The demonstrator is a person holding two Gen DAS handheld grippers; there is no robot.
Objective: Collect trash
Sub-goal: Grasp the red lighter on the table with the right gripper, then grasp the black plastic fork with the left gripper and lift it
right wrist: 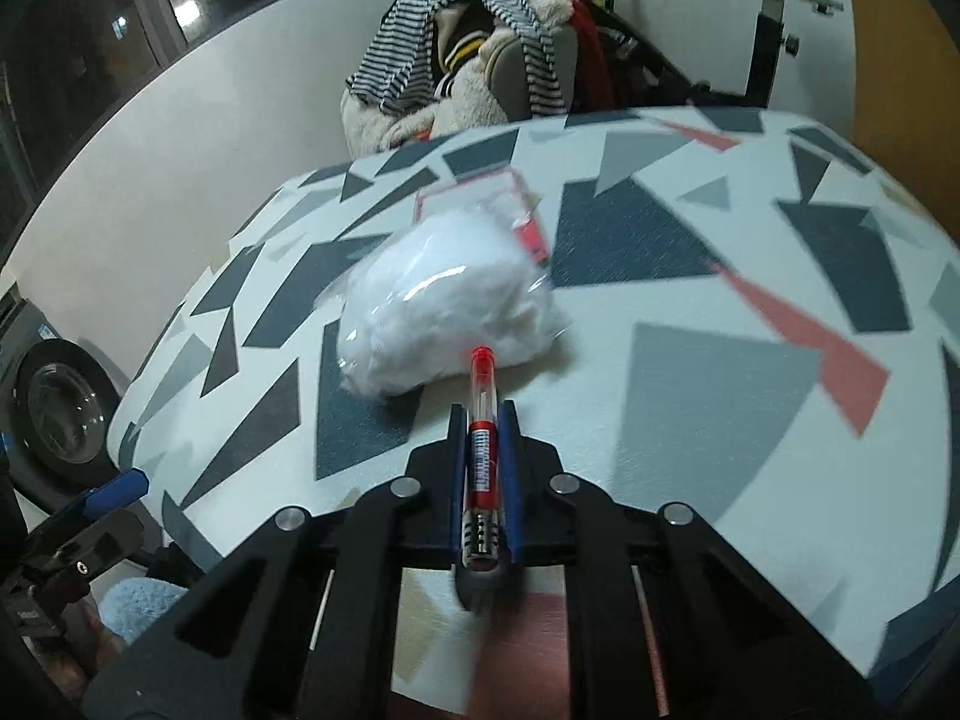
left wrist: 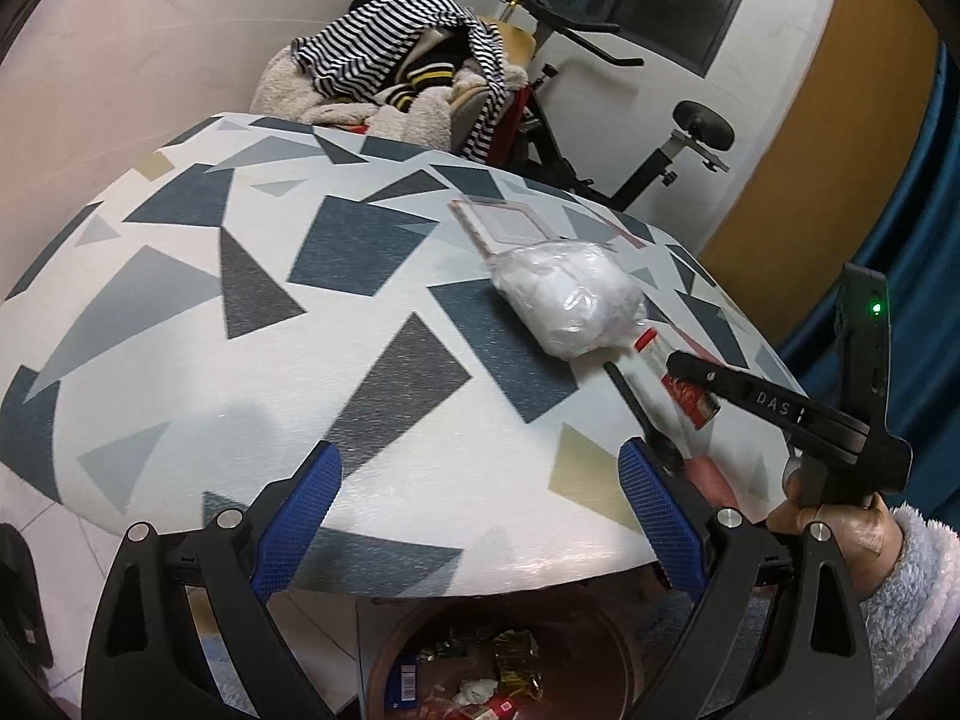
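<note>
A red pen point(right wrist: 483, 450) with a clear cap is clamped lengthwise between the blue pads of my right gripper point(right wrist: 483, 411), which is shut on it just above the patterned table point(right wrist: 720, 390). The left wrist view shows the same pen point(left wrist: 690, 402) at the right. Just beyond its tip lies a clear bag of white fluff point(right wrist: 444, 300) point(left wrist: 564, 294), partly on a clear sleeve with red edging point(left wrist: 510, 222). My left gripper point(left wrist: 480, 456) stands open with nothing between its fingers, over the table's near edge. A brown bin point(left wrist: 390, 642) holding several wrappers sits below that edge.
Behind the table is a chair heaped with striped clothes point(left wrist: 390, 60), with an exercise bike point(left wrist: 660, 150) beside it. A washing machine point(right wrist: 54, 408) stands at the far left. A hand in a fluffy sleeve point(left wrist: 840, 528) holds the right gripper.
</note>
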